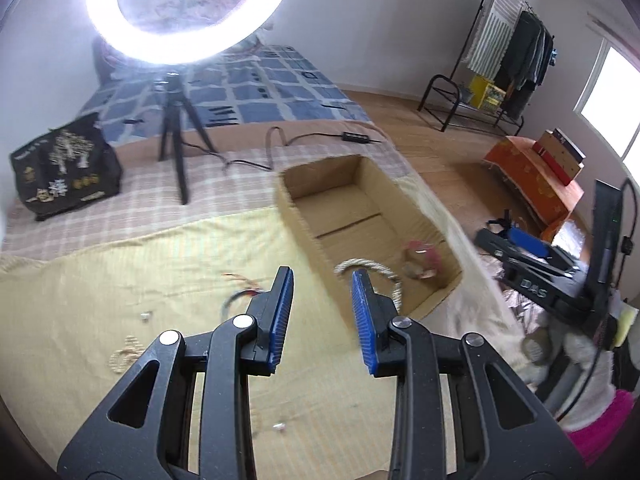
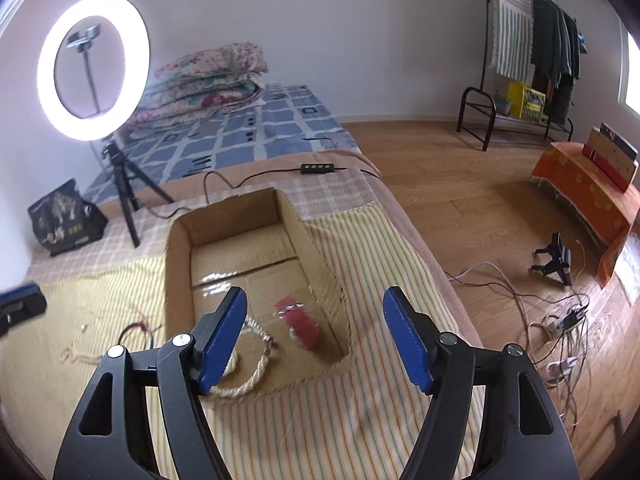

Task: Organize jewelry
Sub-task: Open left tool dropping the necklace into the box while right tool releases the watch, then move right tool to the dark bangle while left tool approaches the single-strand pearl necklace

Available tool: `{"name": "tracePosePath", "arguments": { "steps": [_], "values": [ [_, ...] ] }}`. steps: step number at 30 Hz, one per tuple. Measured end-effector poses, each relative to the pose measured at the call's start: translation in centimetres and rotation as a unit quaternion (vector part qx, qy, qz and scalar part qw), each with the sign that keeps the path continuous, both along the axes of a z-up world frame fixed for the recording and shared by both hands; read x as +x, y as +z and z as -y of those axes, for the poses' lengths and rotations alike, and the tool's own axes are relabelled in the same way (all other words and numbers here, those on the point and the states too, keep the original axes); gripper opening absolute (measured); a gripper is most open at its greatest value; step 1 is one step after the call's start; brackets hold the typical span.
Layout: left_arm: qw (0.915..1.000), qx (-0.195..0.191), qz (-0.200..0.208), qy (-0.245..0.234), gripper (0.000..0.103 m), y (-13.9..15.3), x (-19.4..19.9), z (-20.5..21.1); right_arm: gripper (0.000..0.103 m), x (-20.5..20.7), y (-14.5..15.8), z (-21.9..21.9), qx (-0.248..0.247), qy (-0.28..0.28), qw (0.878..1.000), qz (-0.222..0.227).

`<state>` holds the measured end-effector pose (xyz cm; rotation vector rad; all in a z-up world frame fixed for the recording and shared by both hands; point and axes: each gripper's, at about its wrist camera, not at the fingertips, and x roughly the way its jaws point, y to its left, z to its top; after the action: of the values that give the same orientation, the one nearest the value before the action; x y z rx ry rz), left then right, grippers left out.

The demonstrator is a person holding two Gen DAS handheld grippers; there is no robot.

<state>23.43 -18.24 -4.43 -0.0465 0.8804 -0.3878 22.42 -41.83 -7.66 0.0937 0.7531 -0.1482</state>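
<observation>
Rope necklace (image 2: 256,364) in box (image 2: 178,280), beneath open right gripper (image 2: 314,300).

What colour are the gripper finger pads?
Blue, ribbed pads on black arms; clearest in the right wrist view.

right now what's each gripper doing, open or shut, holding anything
left gripper: open, holding nothing.
right gripper: open wide, holding nothing.

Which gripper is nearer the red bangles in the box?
Right. The right gripper hovers open over the red bangles; the left gripper sits outside the box, beside it.
</observation>
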Motion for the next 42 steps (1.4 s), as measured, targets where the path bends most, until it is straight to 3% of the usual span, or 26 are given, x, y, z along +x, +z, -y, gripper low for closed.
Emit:
{"name": "tracePosePath", "arguments": {
  "steps": [10,16,18,21,33,42],
  "values": [
    [0.9989,0.029,0.012,0.034,0.038,0.1,-1.4,-7.7,0.070,-3.5,0.1,-4.4,0.030,0.039,0.999,0.010],
    [0.9971,0.023,0.005,0.072,0.038,-0.2,-1.9,-12.6,0.072,-5.0,0.6,-7.5,0.004,0.061,0.997,0.038],
    [0.9966,0.019,-0.004,0.080,0.038,-0.6,-1.7,-13.7,0.078,-4.9,0.4,-8.5,-0.013,0.069,0.997,0.031],
    [0.9956,0.013,-0.019,0.091,0.038,-1.7,-1.1,-15.2,0.078,-4.9,-0.1,-9.9,-0.023,0.088,0.996,0.011],
    [0.9919,-0.005,-0.065,0.109,0.038,-4.7,0.3,-18.5,0.078,-3.0,-2.0,-12.6,0.045,0.113,0.992,-0.040],
    [0.9891,-0.004,-0.093,0.114,0.038,-6.7,0.7,-20.2,0.039,-0.8,-4.8,-14.2,0.099,0.126,0.982,-0.096]
  ]
}}
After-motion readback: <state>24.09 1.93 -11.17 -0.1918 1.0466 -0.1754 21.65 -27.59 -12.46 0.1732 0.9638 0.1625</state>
